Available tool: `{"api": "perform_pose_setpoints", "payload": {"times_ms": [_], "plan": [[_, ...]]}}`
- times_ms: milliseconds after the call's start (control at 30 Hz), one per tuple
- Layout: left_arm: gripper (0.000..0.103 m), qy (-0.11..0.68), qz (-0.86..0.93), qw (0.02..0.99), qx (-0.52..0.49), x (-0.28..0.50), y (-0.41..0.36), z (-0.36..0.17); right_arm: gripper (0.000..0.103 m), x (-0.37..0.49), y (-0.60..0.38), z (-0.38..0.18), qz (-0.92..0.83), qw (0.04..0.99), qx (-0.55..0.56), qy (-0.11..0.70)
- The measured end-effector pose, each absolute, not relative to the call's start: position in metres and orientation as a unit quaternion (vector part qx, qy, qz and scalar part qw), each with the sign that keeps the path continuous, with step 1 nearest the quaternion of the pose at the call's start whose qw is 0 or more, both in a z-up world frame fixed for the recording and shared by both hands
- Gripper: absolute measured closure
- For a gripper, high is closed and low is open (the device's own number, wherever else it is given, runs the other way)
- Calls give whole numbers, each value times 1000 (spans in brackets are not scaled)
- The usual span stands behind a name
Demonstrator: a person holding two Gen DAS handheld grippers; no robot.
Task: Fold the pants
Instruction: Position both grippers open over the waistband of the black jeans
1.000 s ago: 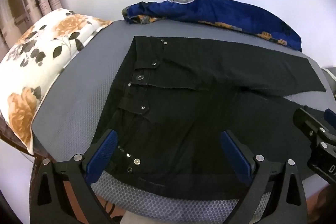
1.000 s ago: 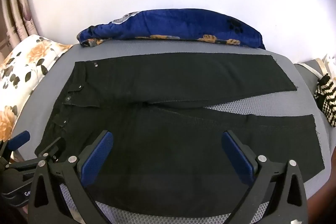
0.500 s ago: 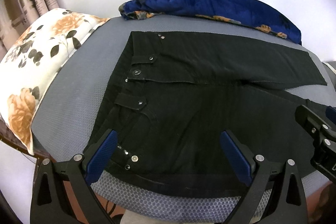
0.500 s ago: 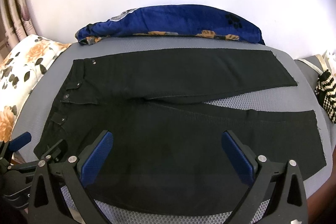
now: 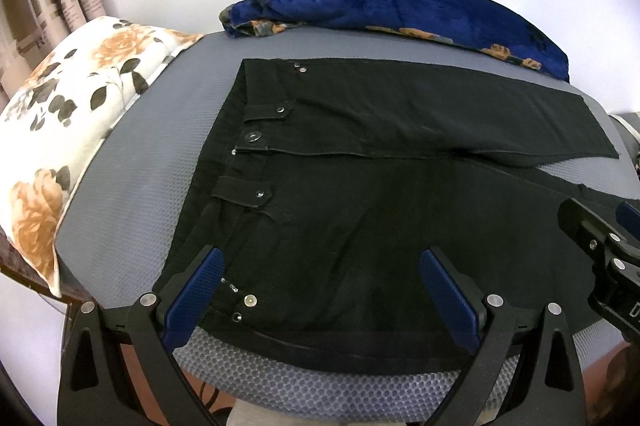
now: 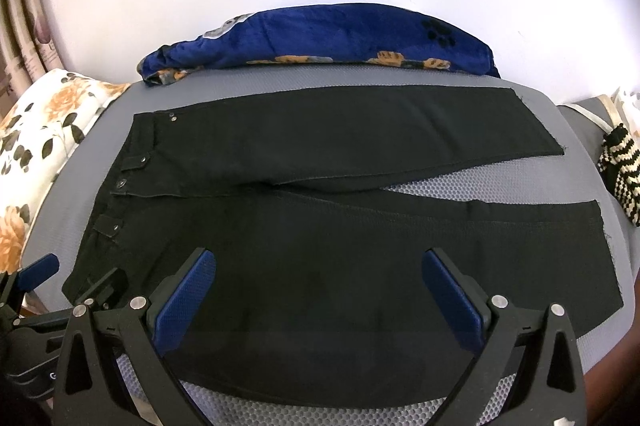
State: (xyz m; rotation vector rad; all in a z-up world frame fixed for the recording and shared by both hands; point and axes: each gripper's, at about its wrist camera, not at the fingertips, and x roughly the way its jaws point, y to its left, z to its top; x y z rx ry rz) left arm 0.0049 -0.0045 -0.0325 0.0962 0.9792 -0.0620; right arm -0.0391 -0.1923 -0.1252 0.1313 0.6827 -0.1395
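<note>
Fig. — Fold pants, pre-grasp stage. Black pants [image 6: 320, 226] lie flat and unfolded on the grey mesh surface [image 5: 132, 186], waistband to the left, both legs running right with a wedge of mesh showing between them.

L claw [image 5: 320, 290]: jaws spread wide, nothing held. The near waistband corner w/ its rivets sits just inside the left finger [image 5: 192, 290]; the pants' near edge runs across between the two fingers, slightly below the tips.

R claw [image 6: 320, 294]: also spread wide, empty. The near leg fills the gap between its fingers; the hem end lies well off to its right. The L claw shows at the R view's lower left, beside the waistband corner.

Change over the last second: in both views the pants have slid a little lower in frame and the far items (blue floral blanket [image 6: 320, 38], floral pillow [image 5: 80, 130]) sit slightly higher relative to the fingers, i.e. both claws appear to have tipped or eased fwd a touch; the shift is small and fisheye distortion makes it hard to call exactly. Cloth itself is undisturbed: same lie, same gap between legs.

Meaning for task: no fold begun. Judged step = lining up on the near long edge, L at waist, R at mid-leg, prob. to lift the near leg over onto the far one. Neither claw touches fabric yet, as far as can be seen.
</note>
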Motion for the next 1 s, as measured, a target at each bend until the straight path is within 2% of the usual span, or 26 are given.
{"api": "perform_pose_setpoints", "payload": {"times_ms": [1000], "plan": [[5,439,-69,895,39,-18,-11,-13,0,-70,-207,-119,-106,940,76,315]]}}
